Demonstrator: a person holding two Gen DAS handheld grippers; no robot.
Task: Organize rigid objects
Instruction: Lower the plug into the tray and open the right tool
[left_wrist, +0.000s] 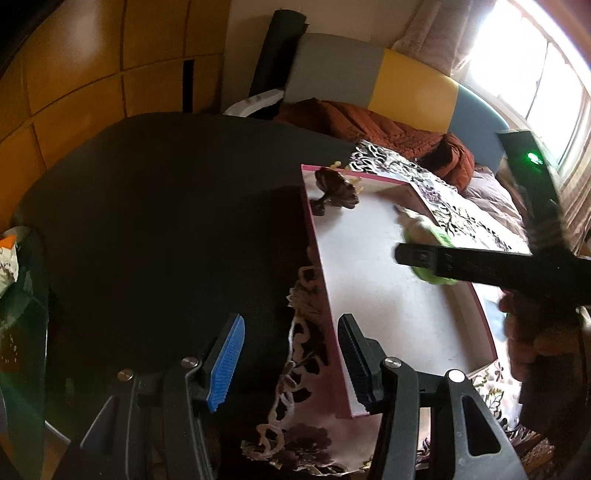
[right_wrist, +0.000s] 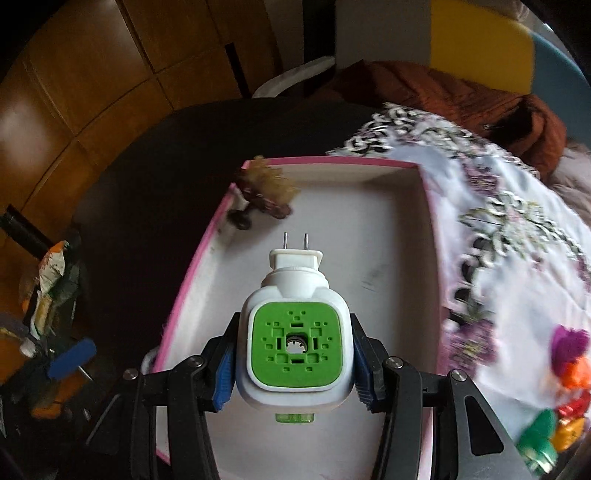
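My right gripper (right_wrist: 293, 363) is shut on a white and green plug-in device (right_wrist: 295, 332), its two prongs pointing forward, held over the pink-rimmed white box (right_wrist: 388, 266). A dark brown hair clip (right_wrist: 264, 199) lies in the box's far left corner. In the left wrist view the box (left_wrist: 369, 280) lies ahead to the right, with the hair clip (left_wrist: 336, 188) at its far corner and the plug-in device (left_wrist: 428, 240) inside the right gripper's fingers (left_wrist: 417, 254). My left gripper (left_wrist: 291, 360) is open and empty at the box's near left edge.
A lace floral cloth (right_wrist: 517, 236) covers the table to the right of the box. Colourful small toys (right_wrist: 569, 391) lie on it at the right edge. The dark tabletop (left_wrist: 166, 221) spreads left. A cluttered container (right_wrist: 48, 295) stands at far left.
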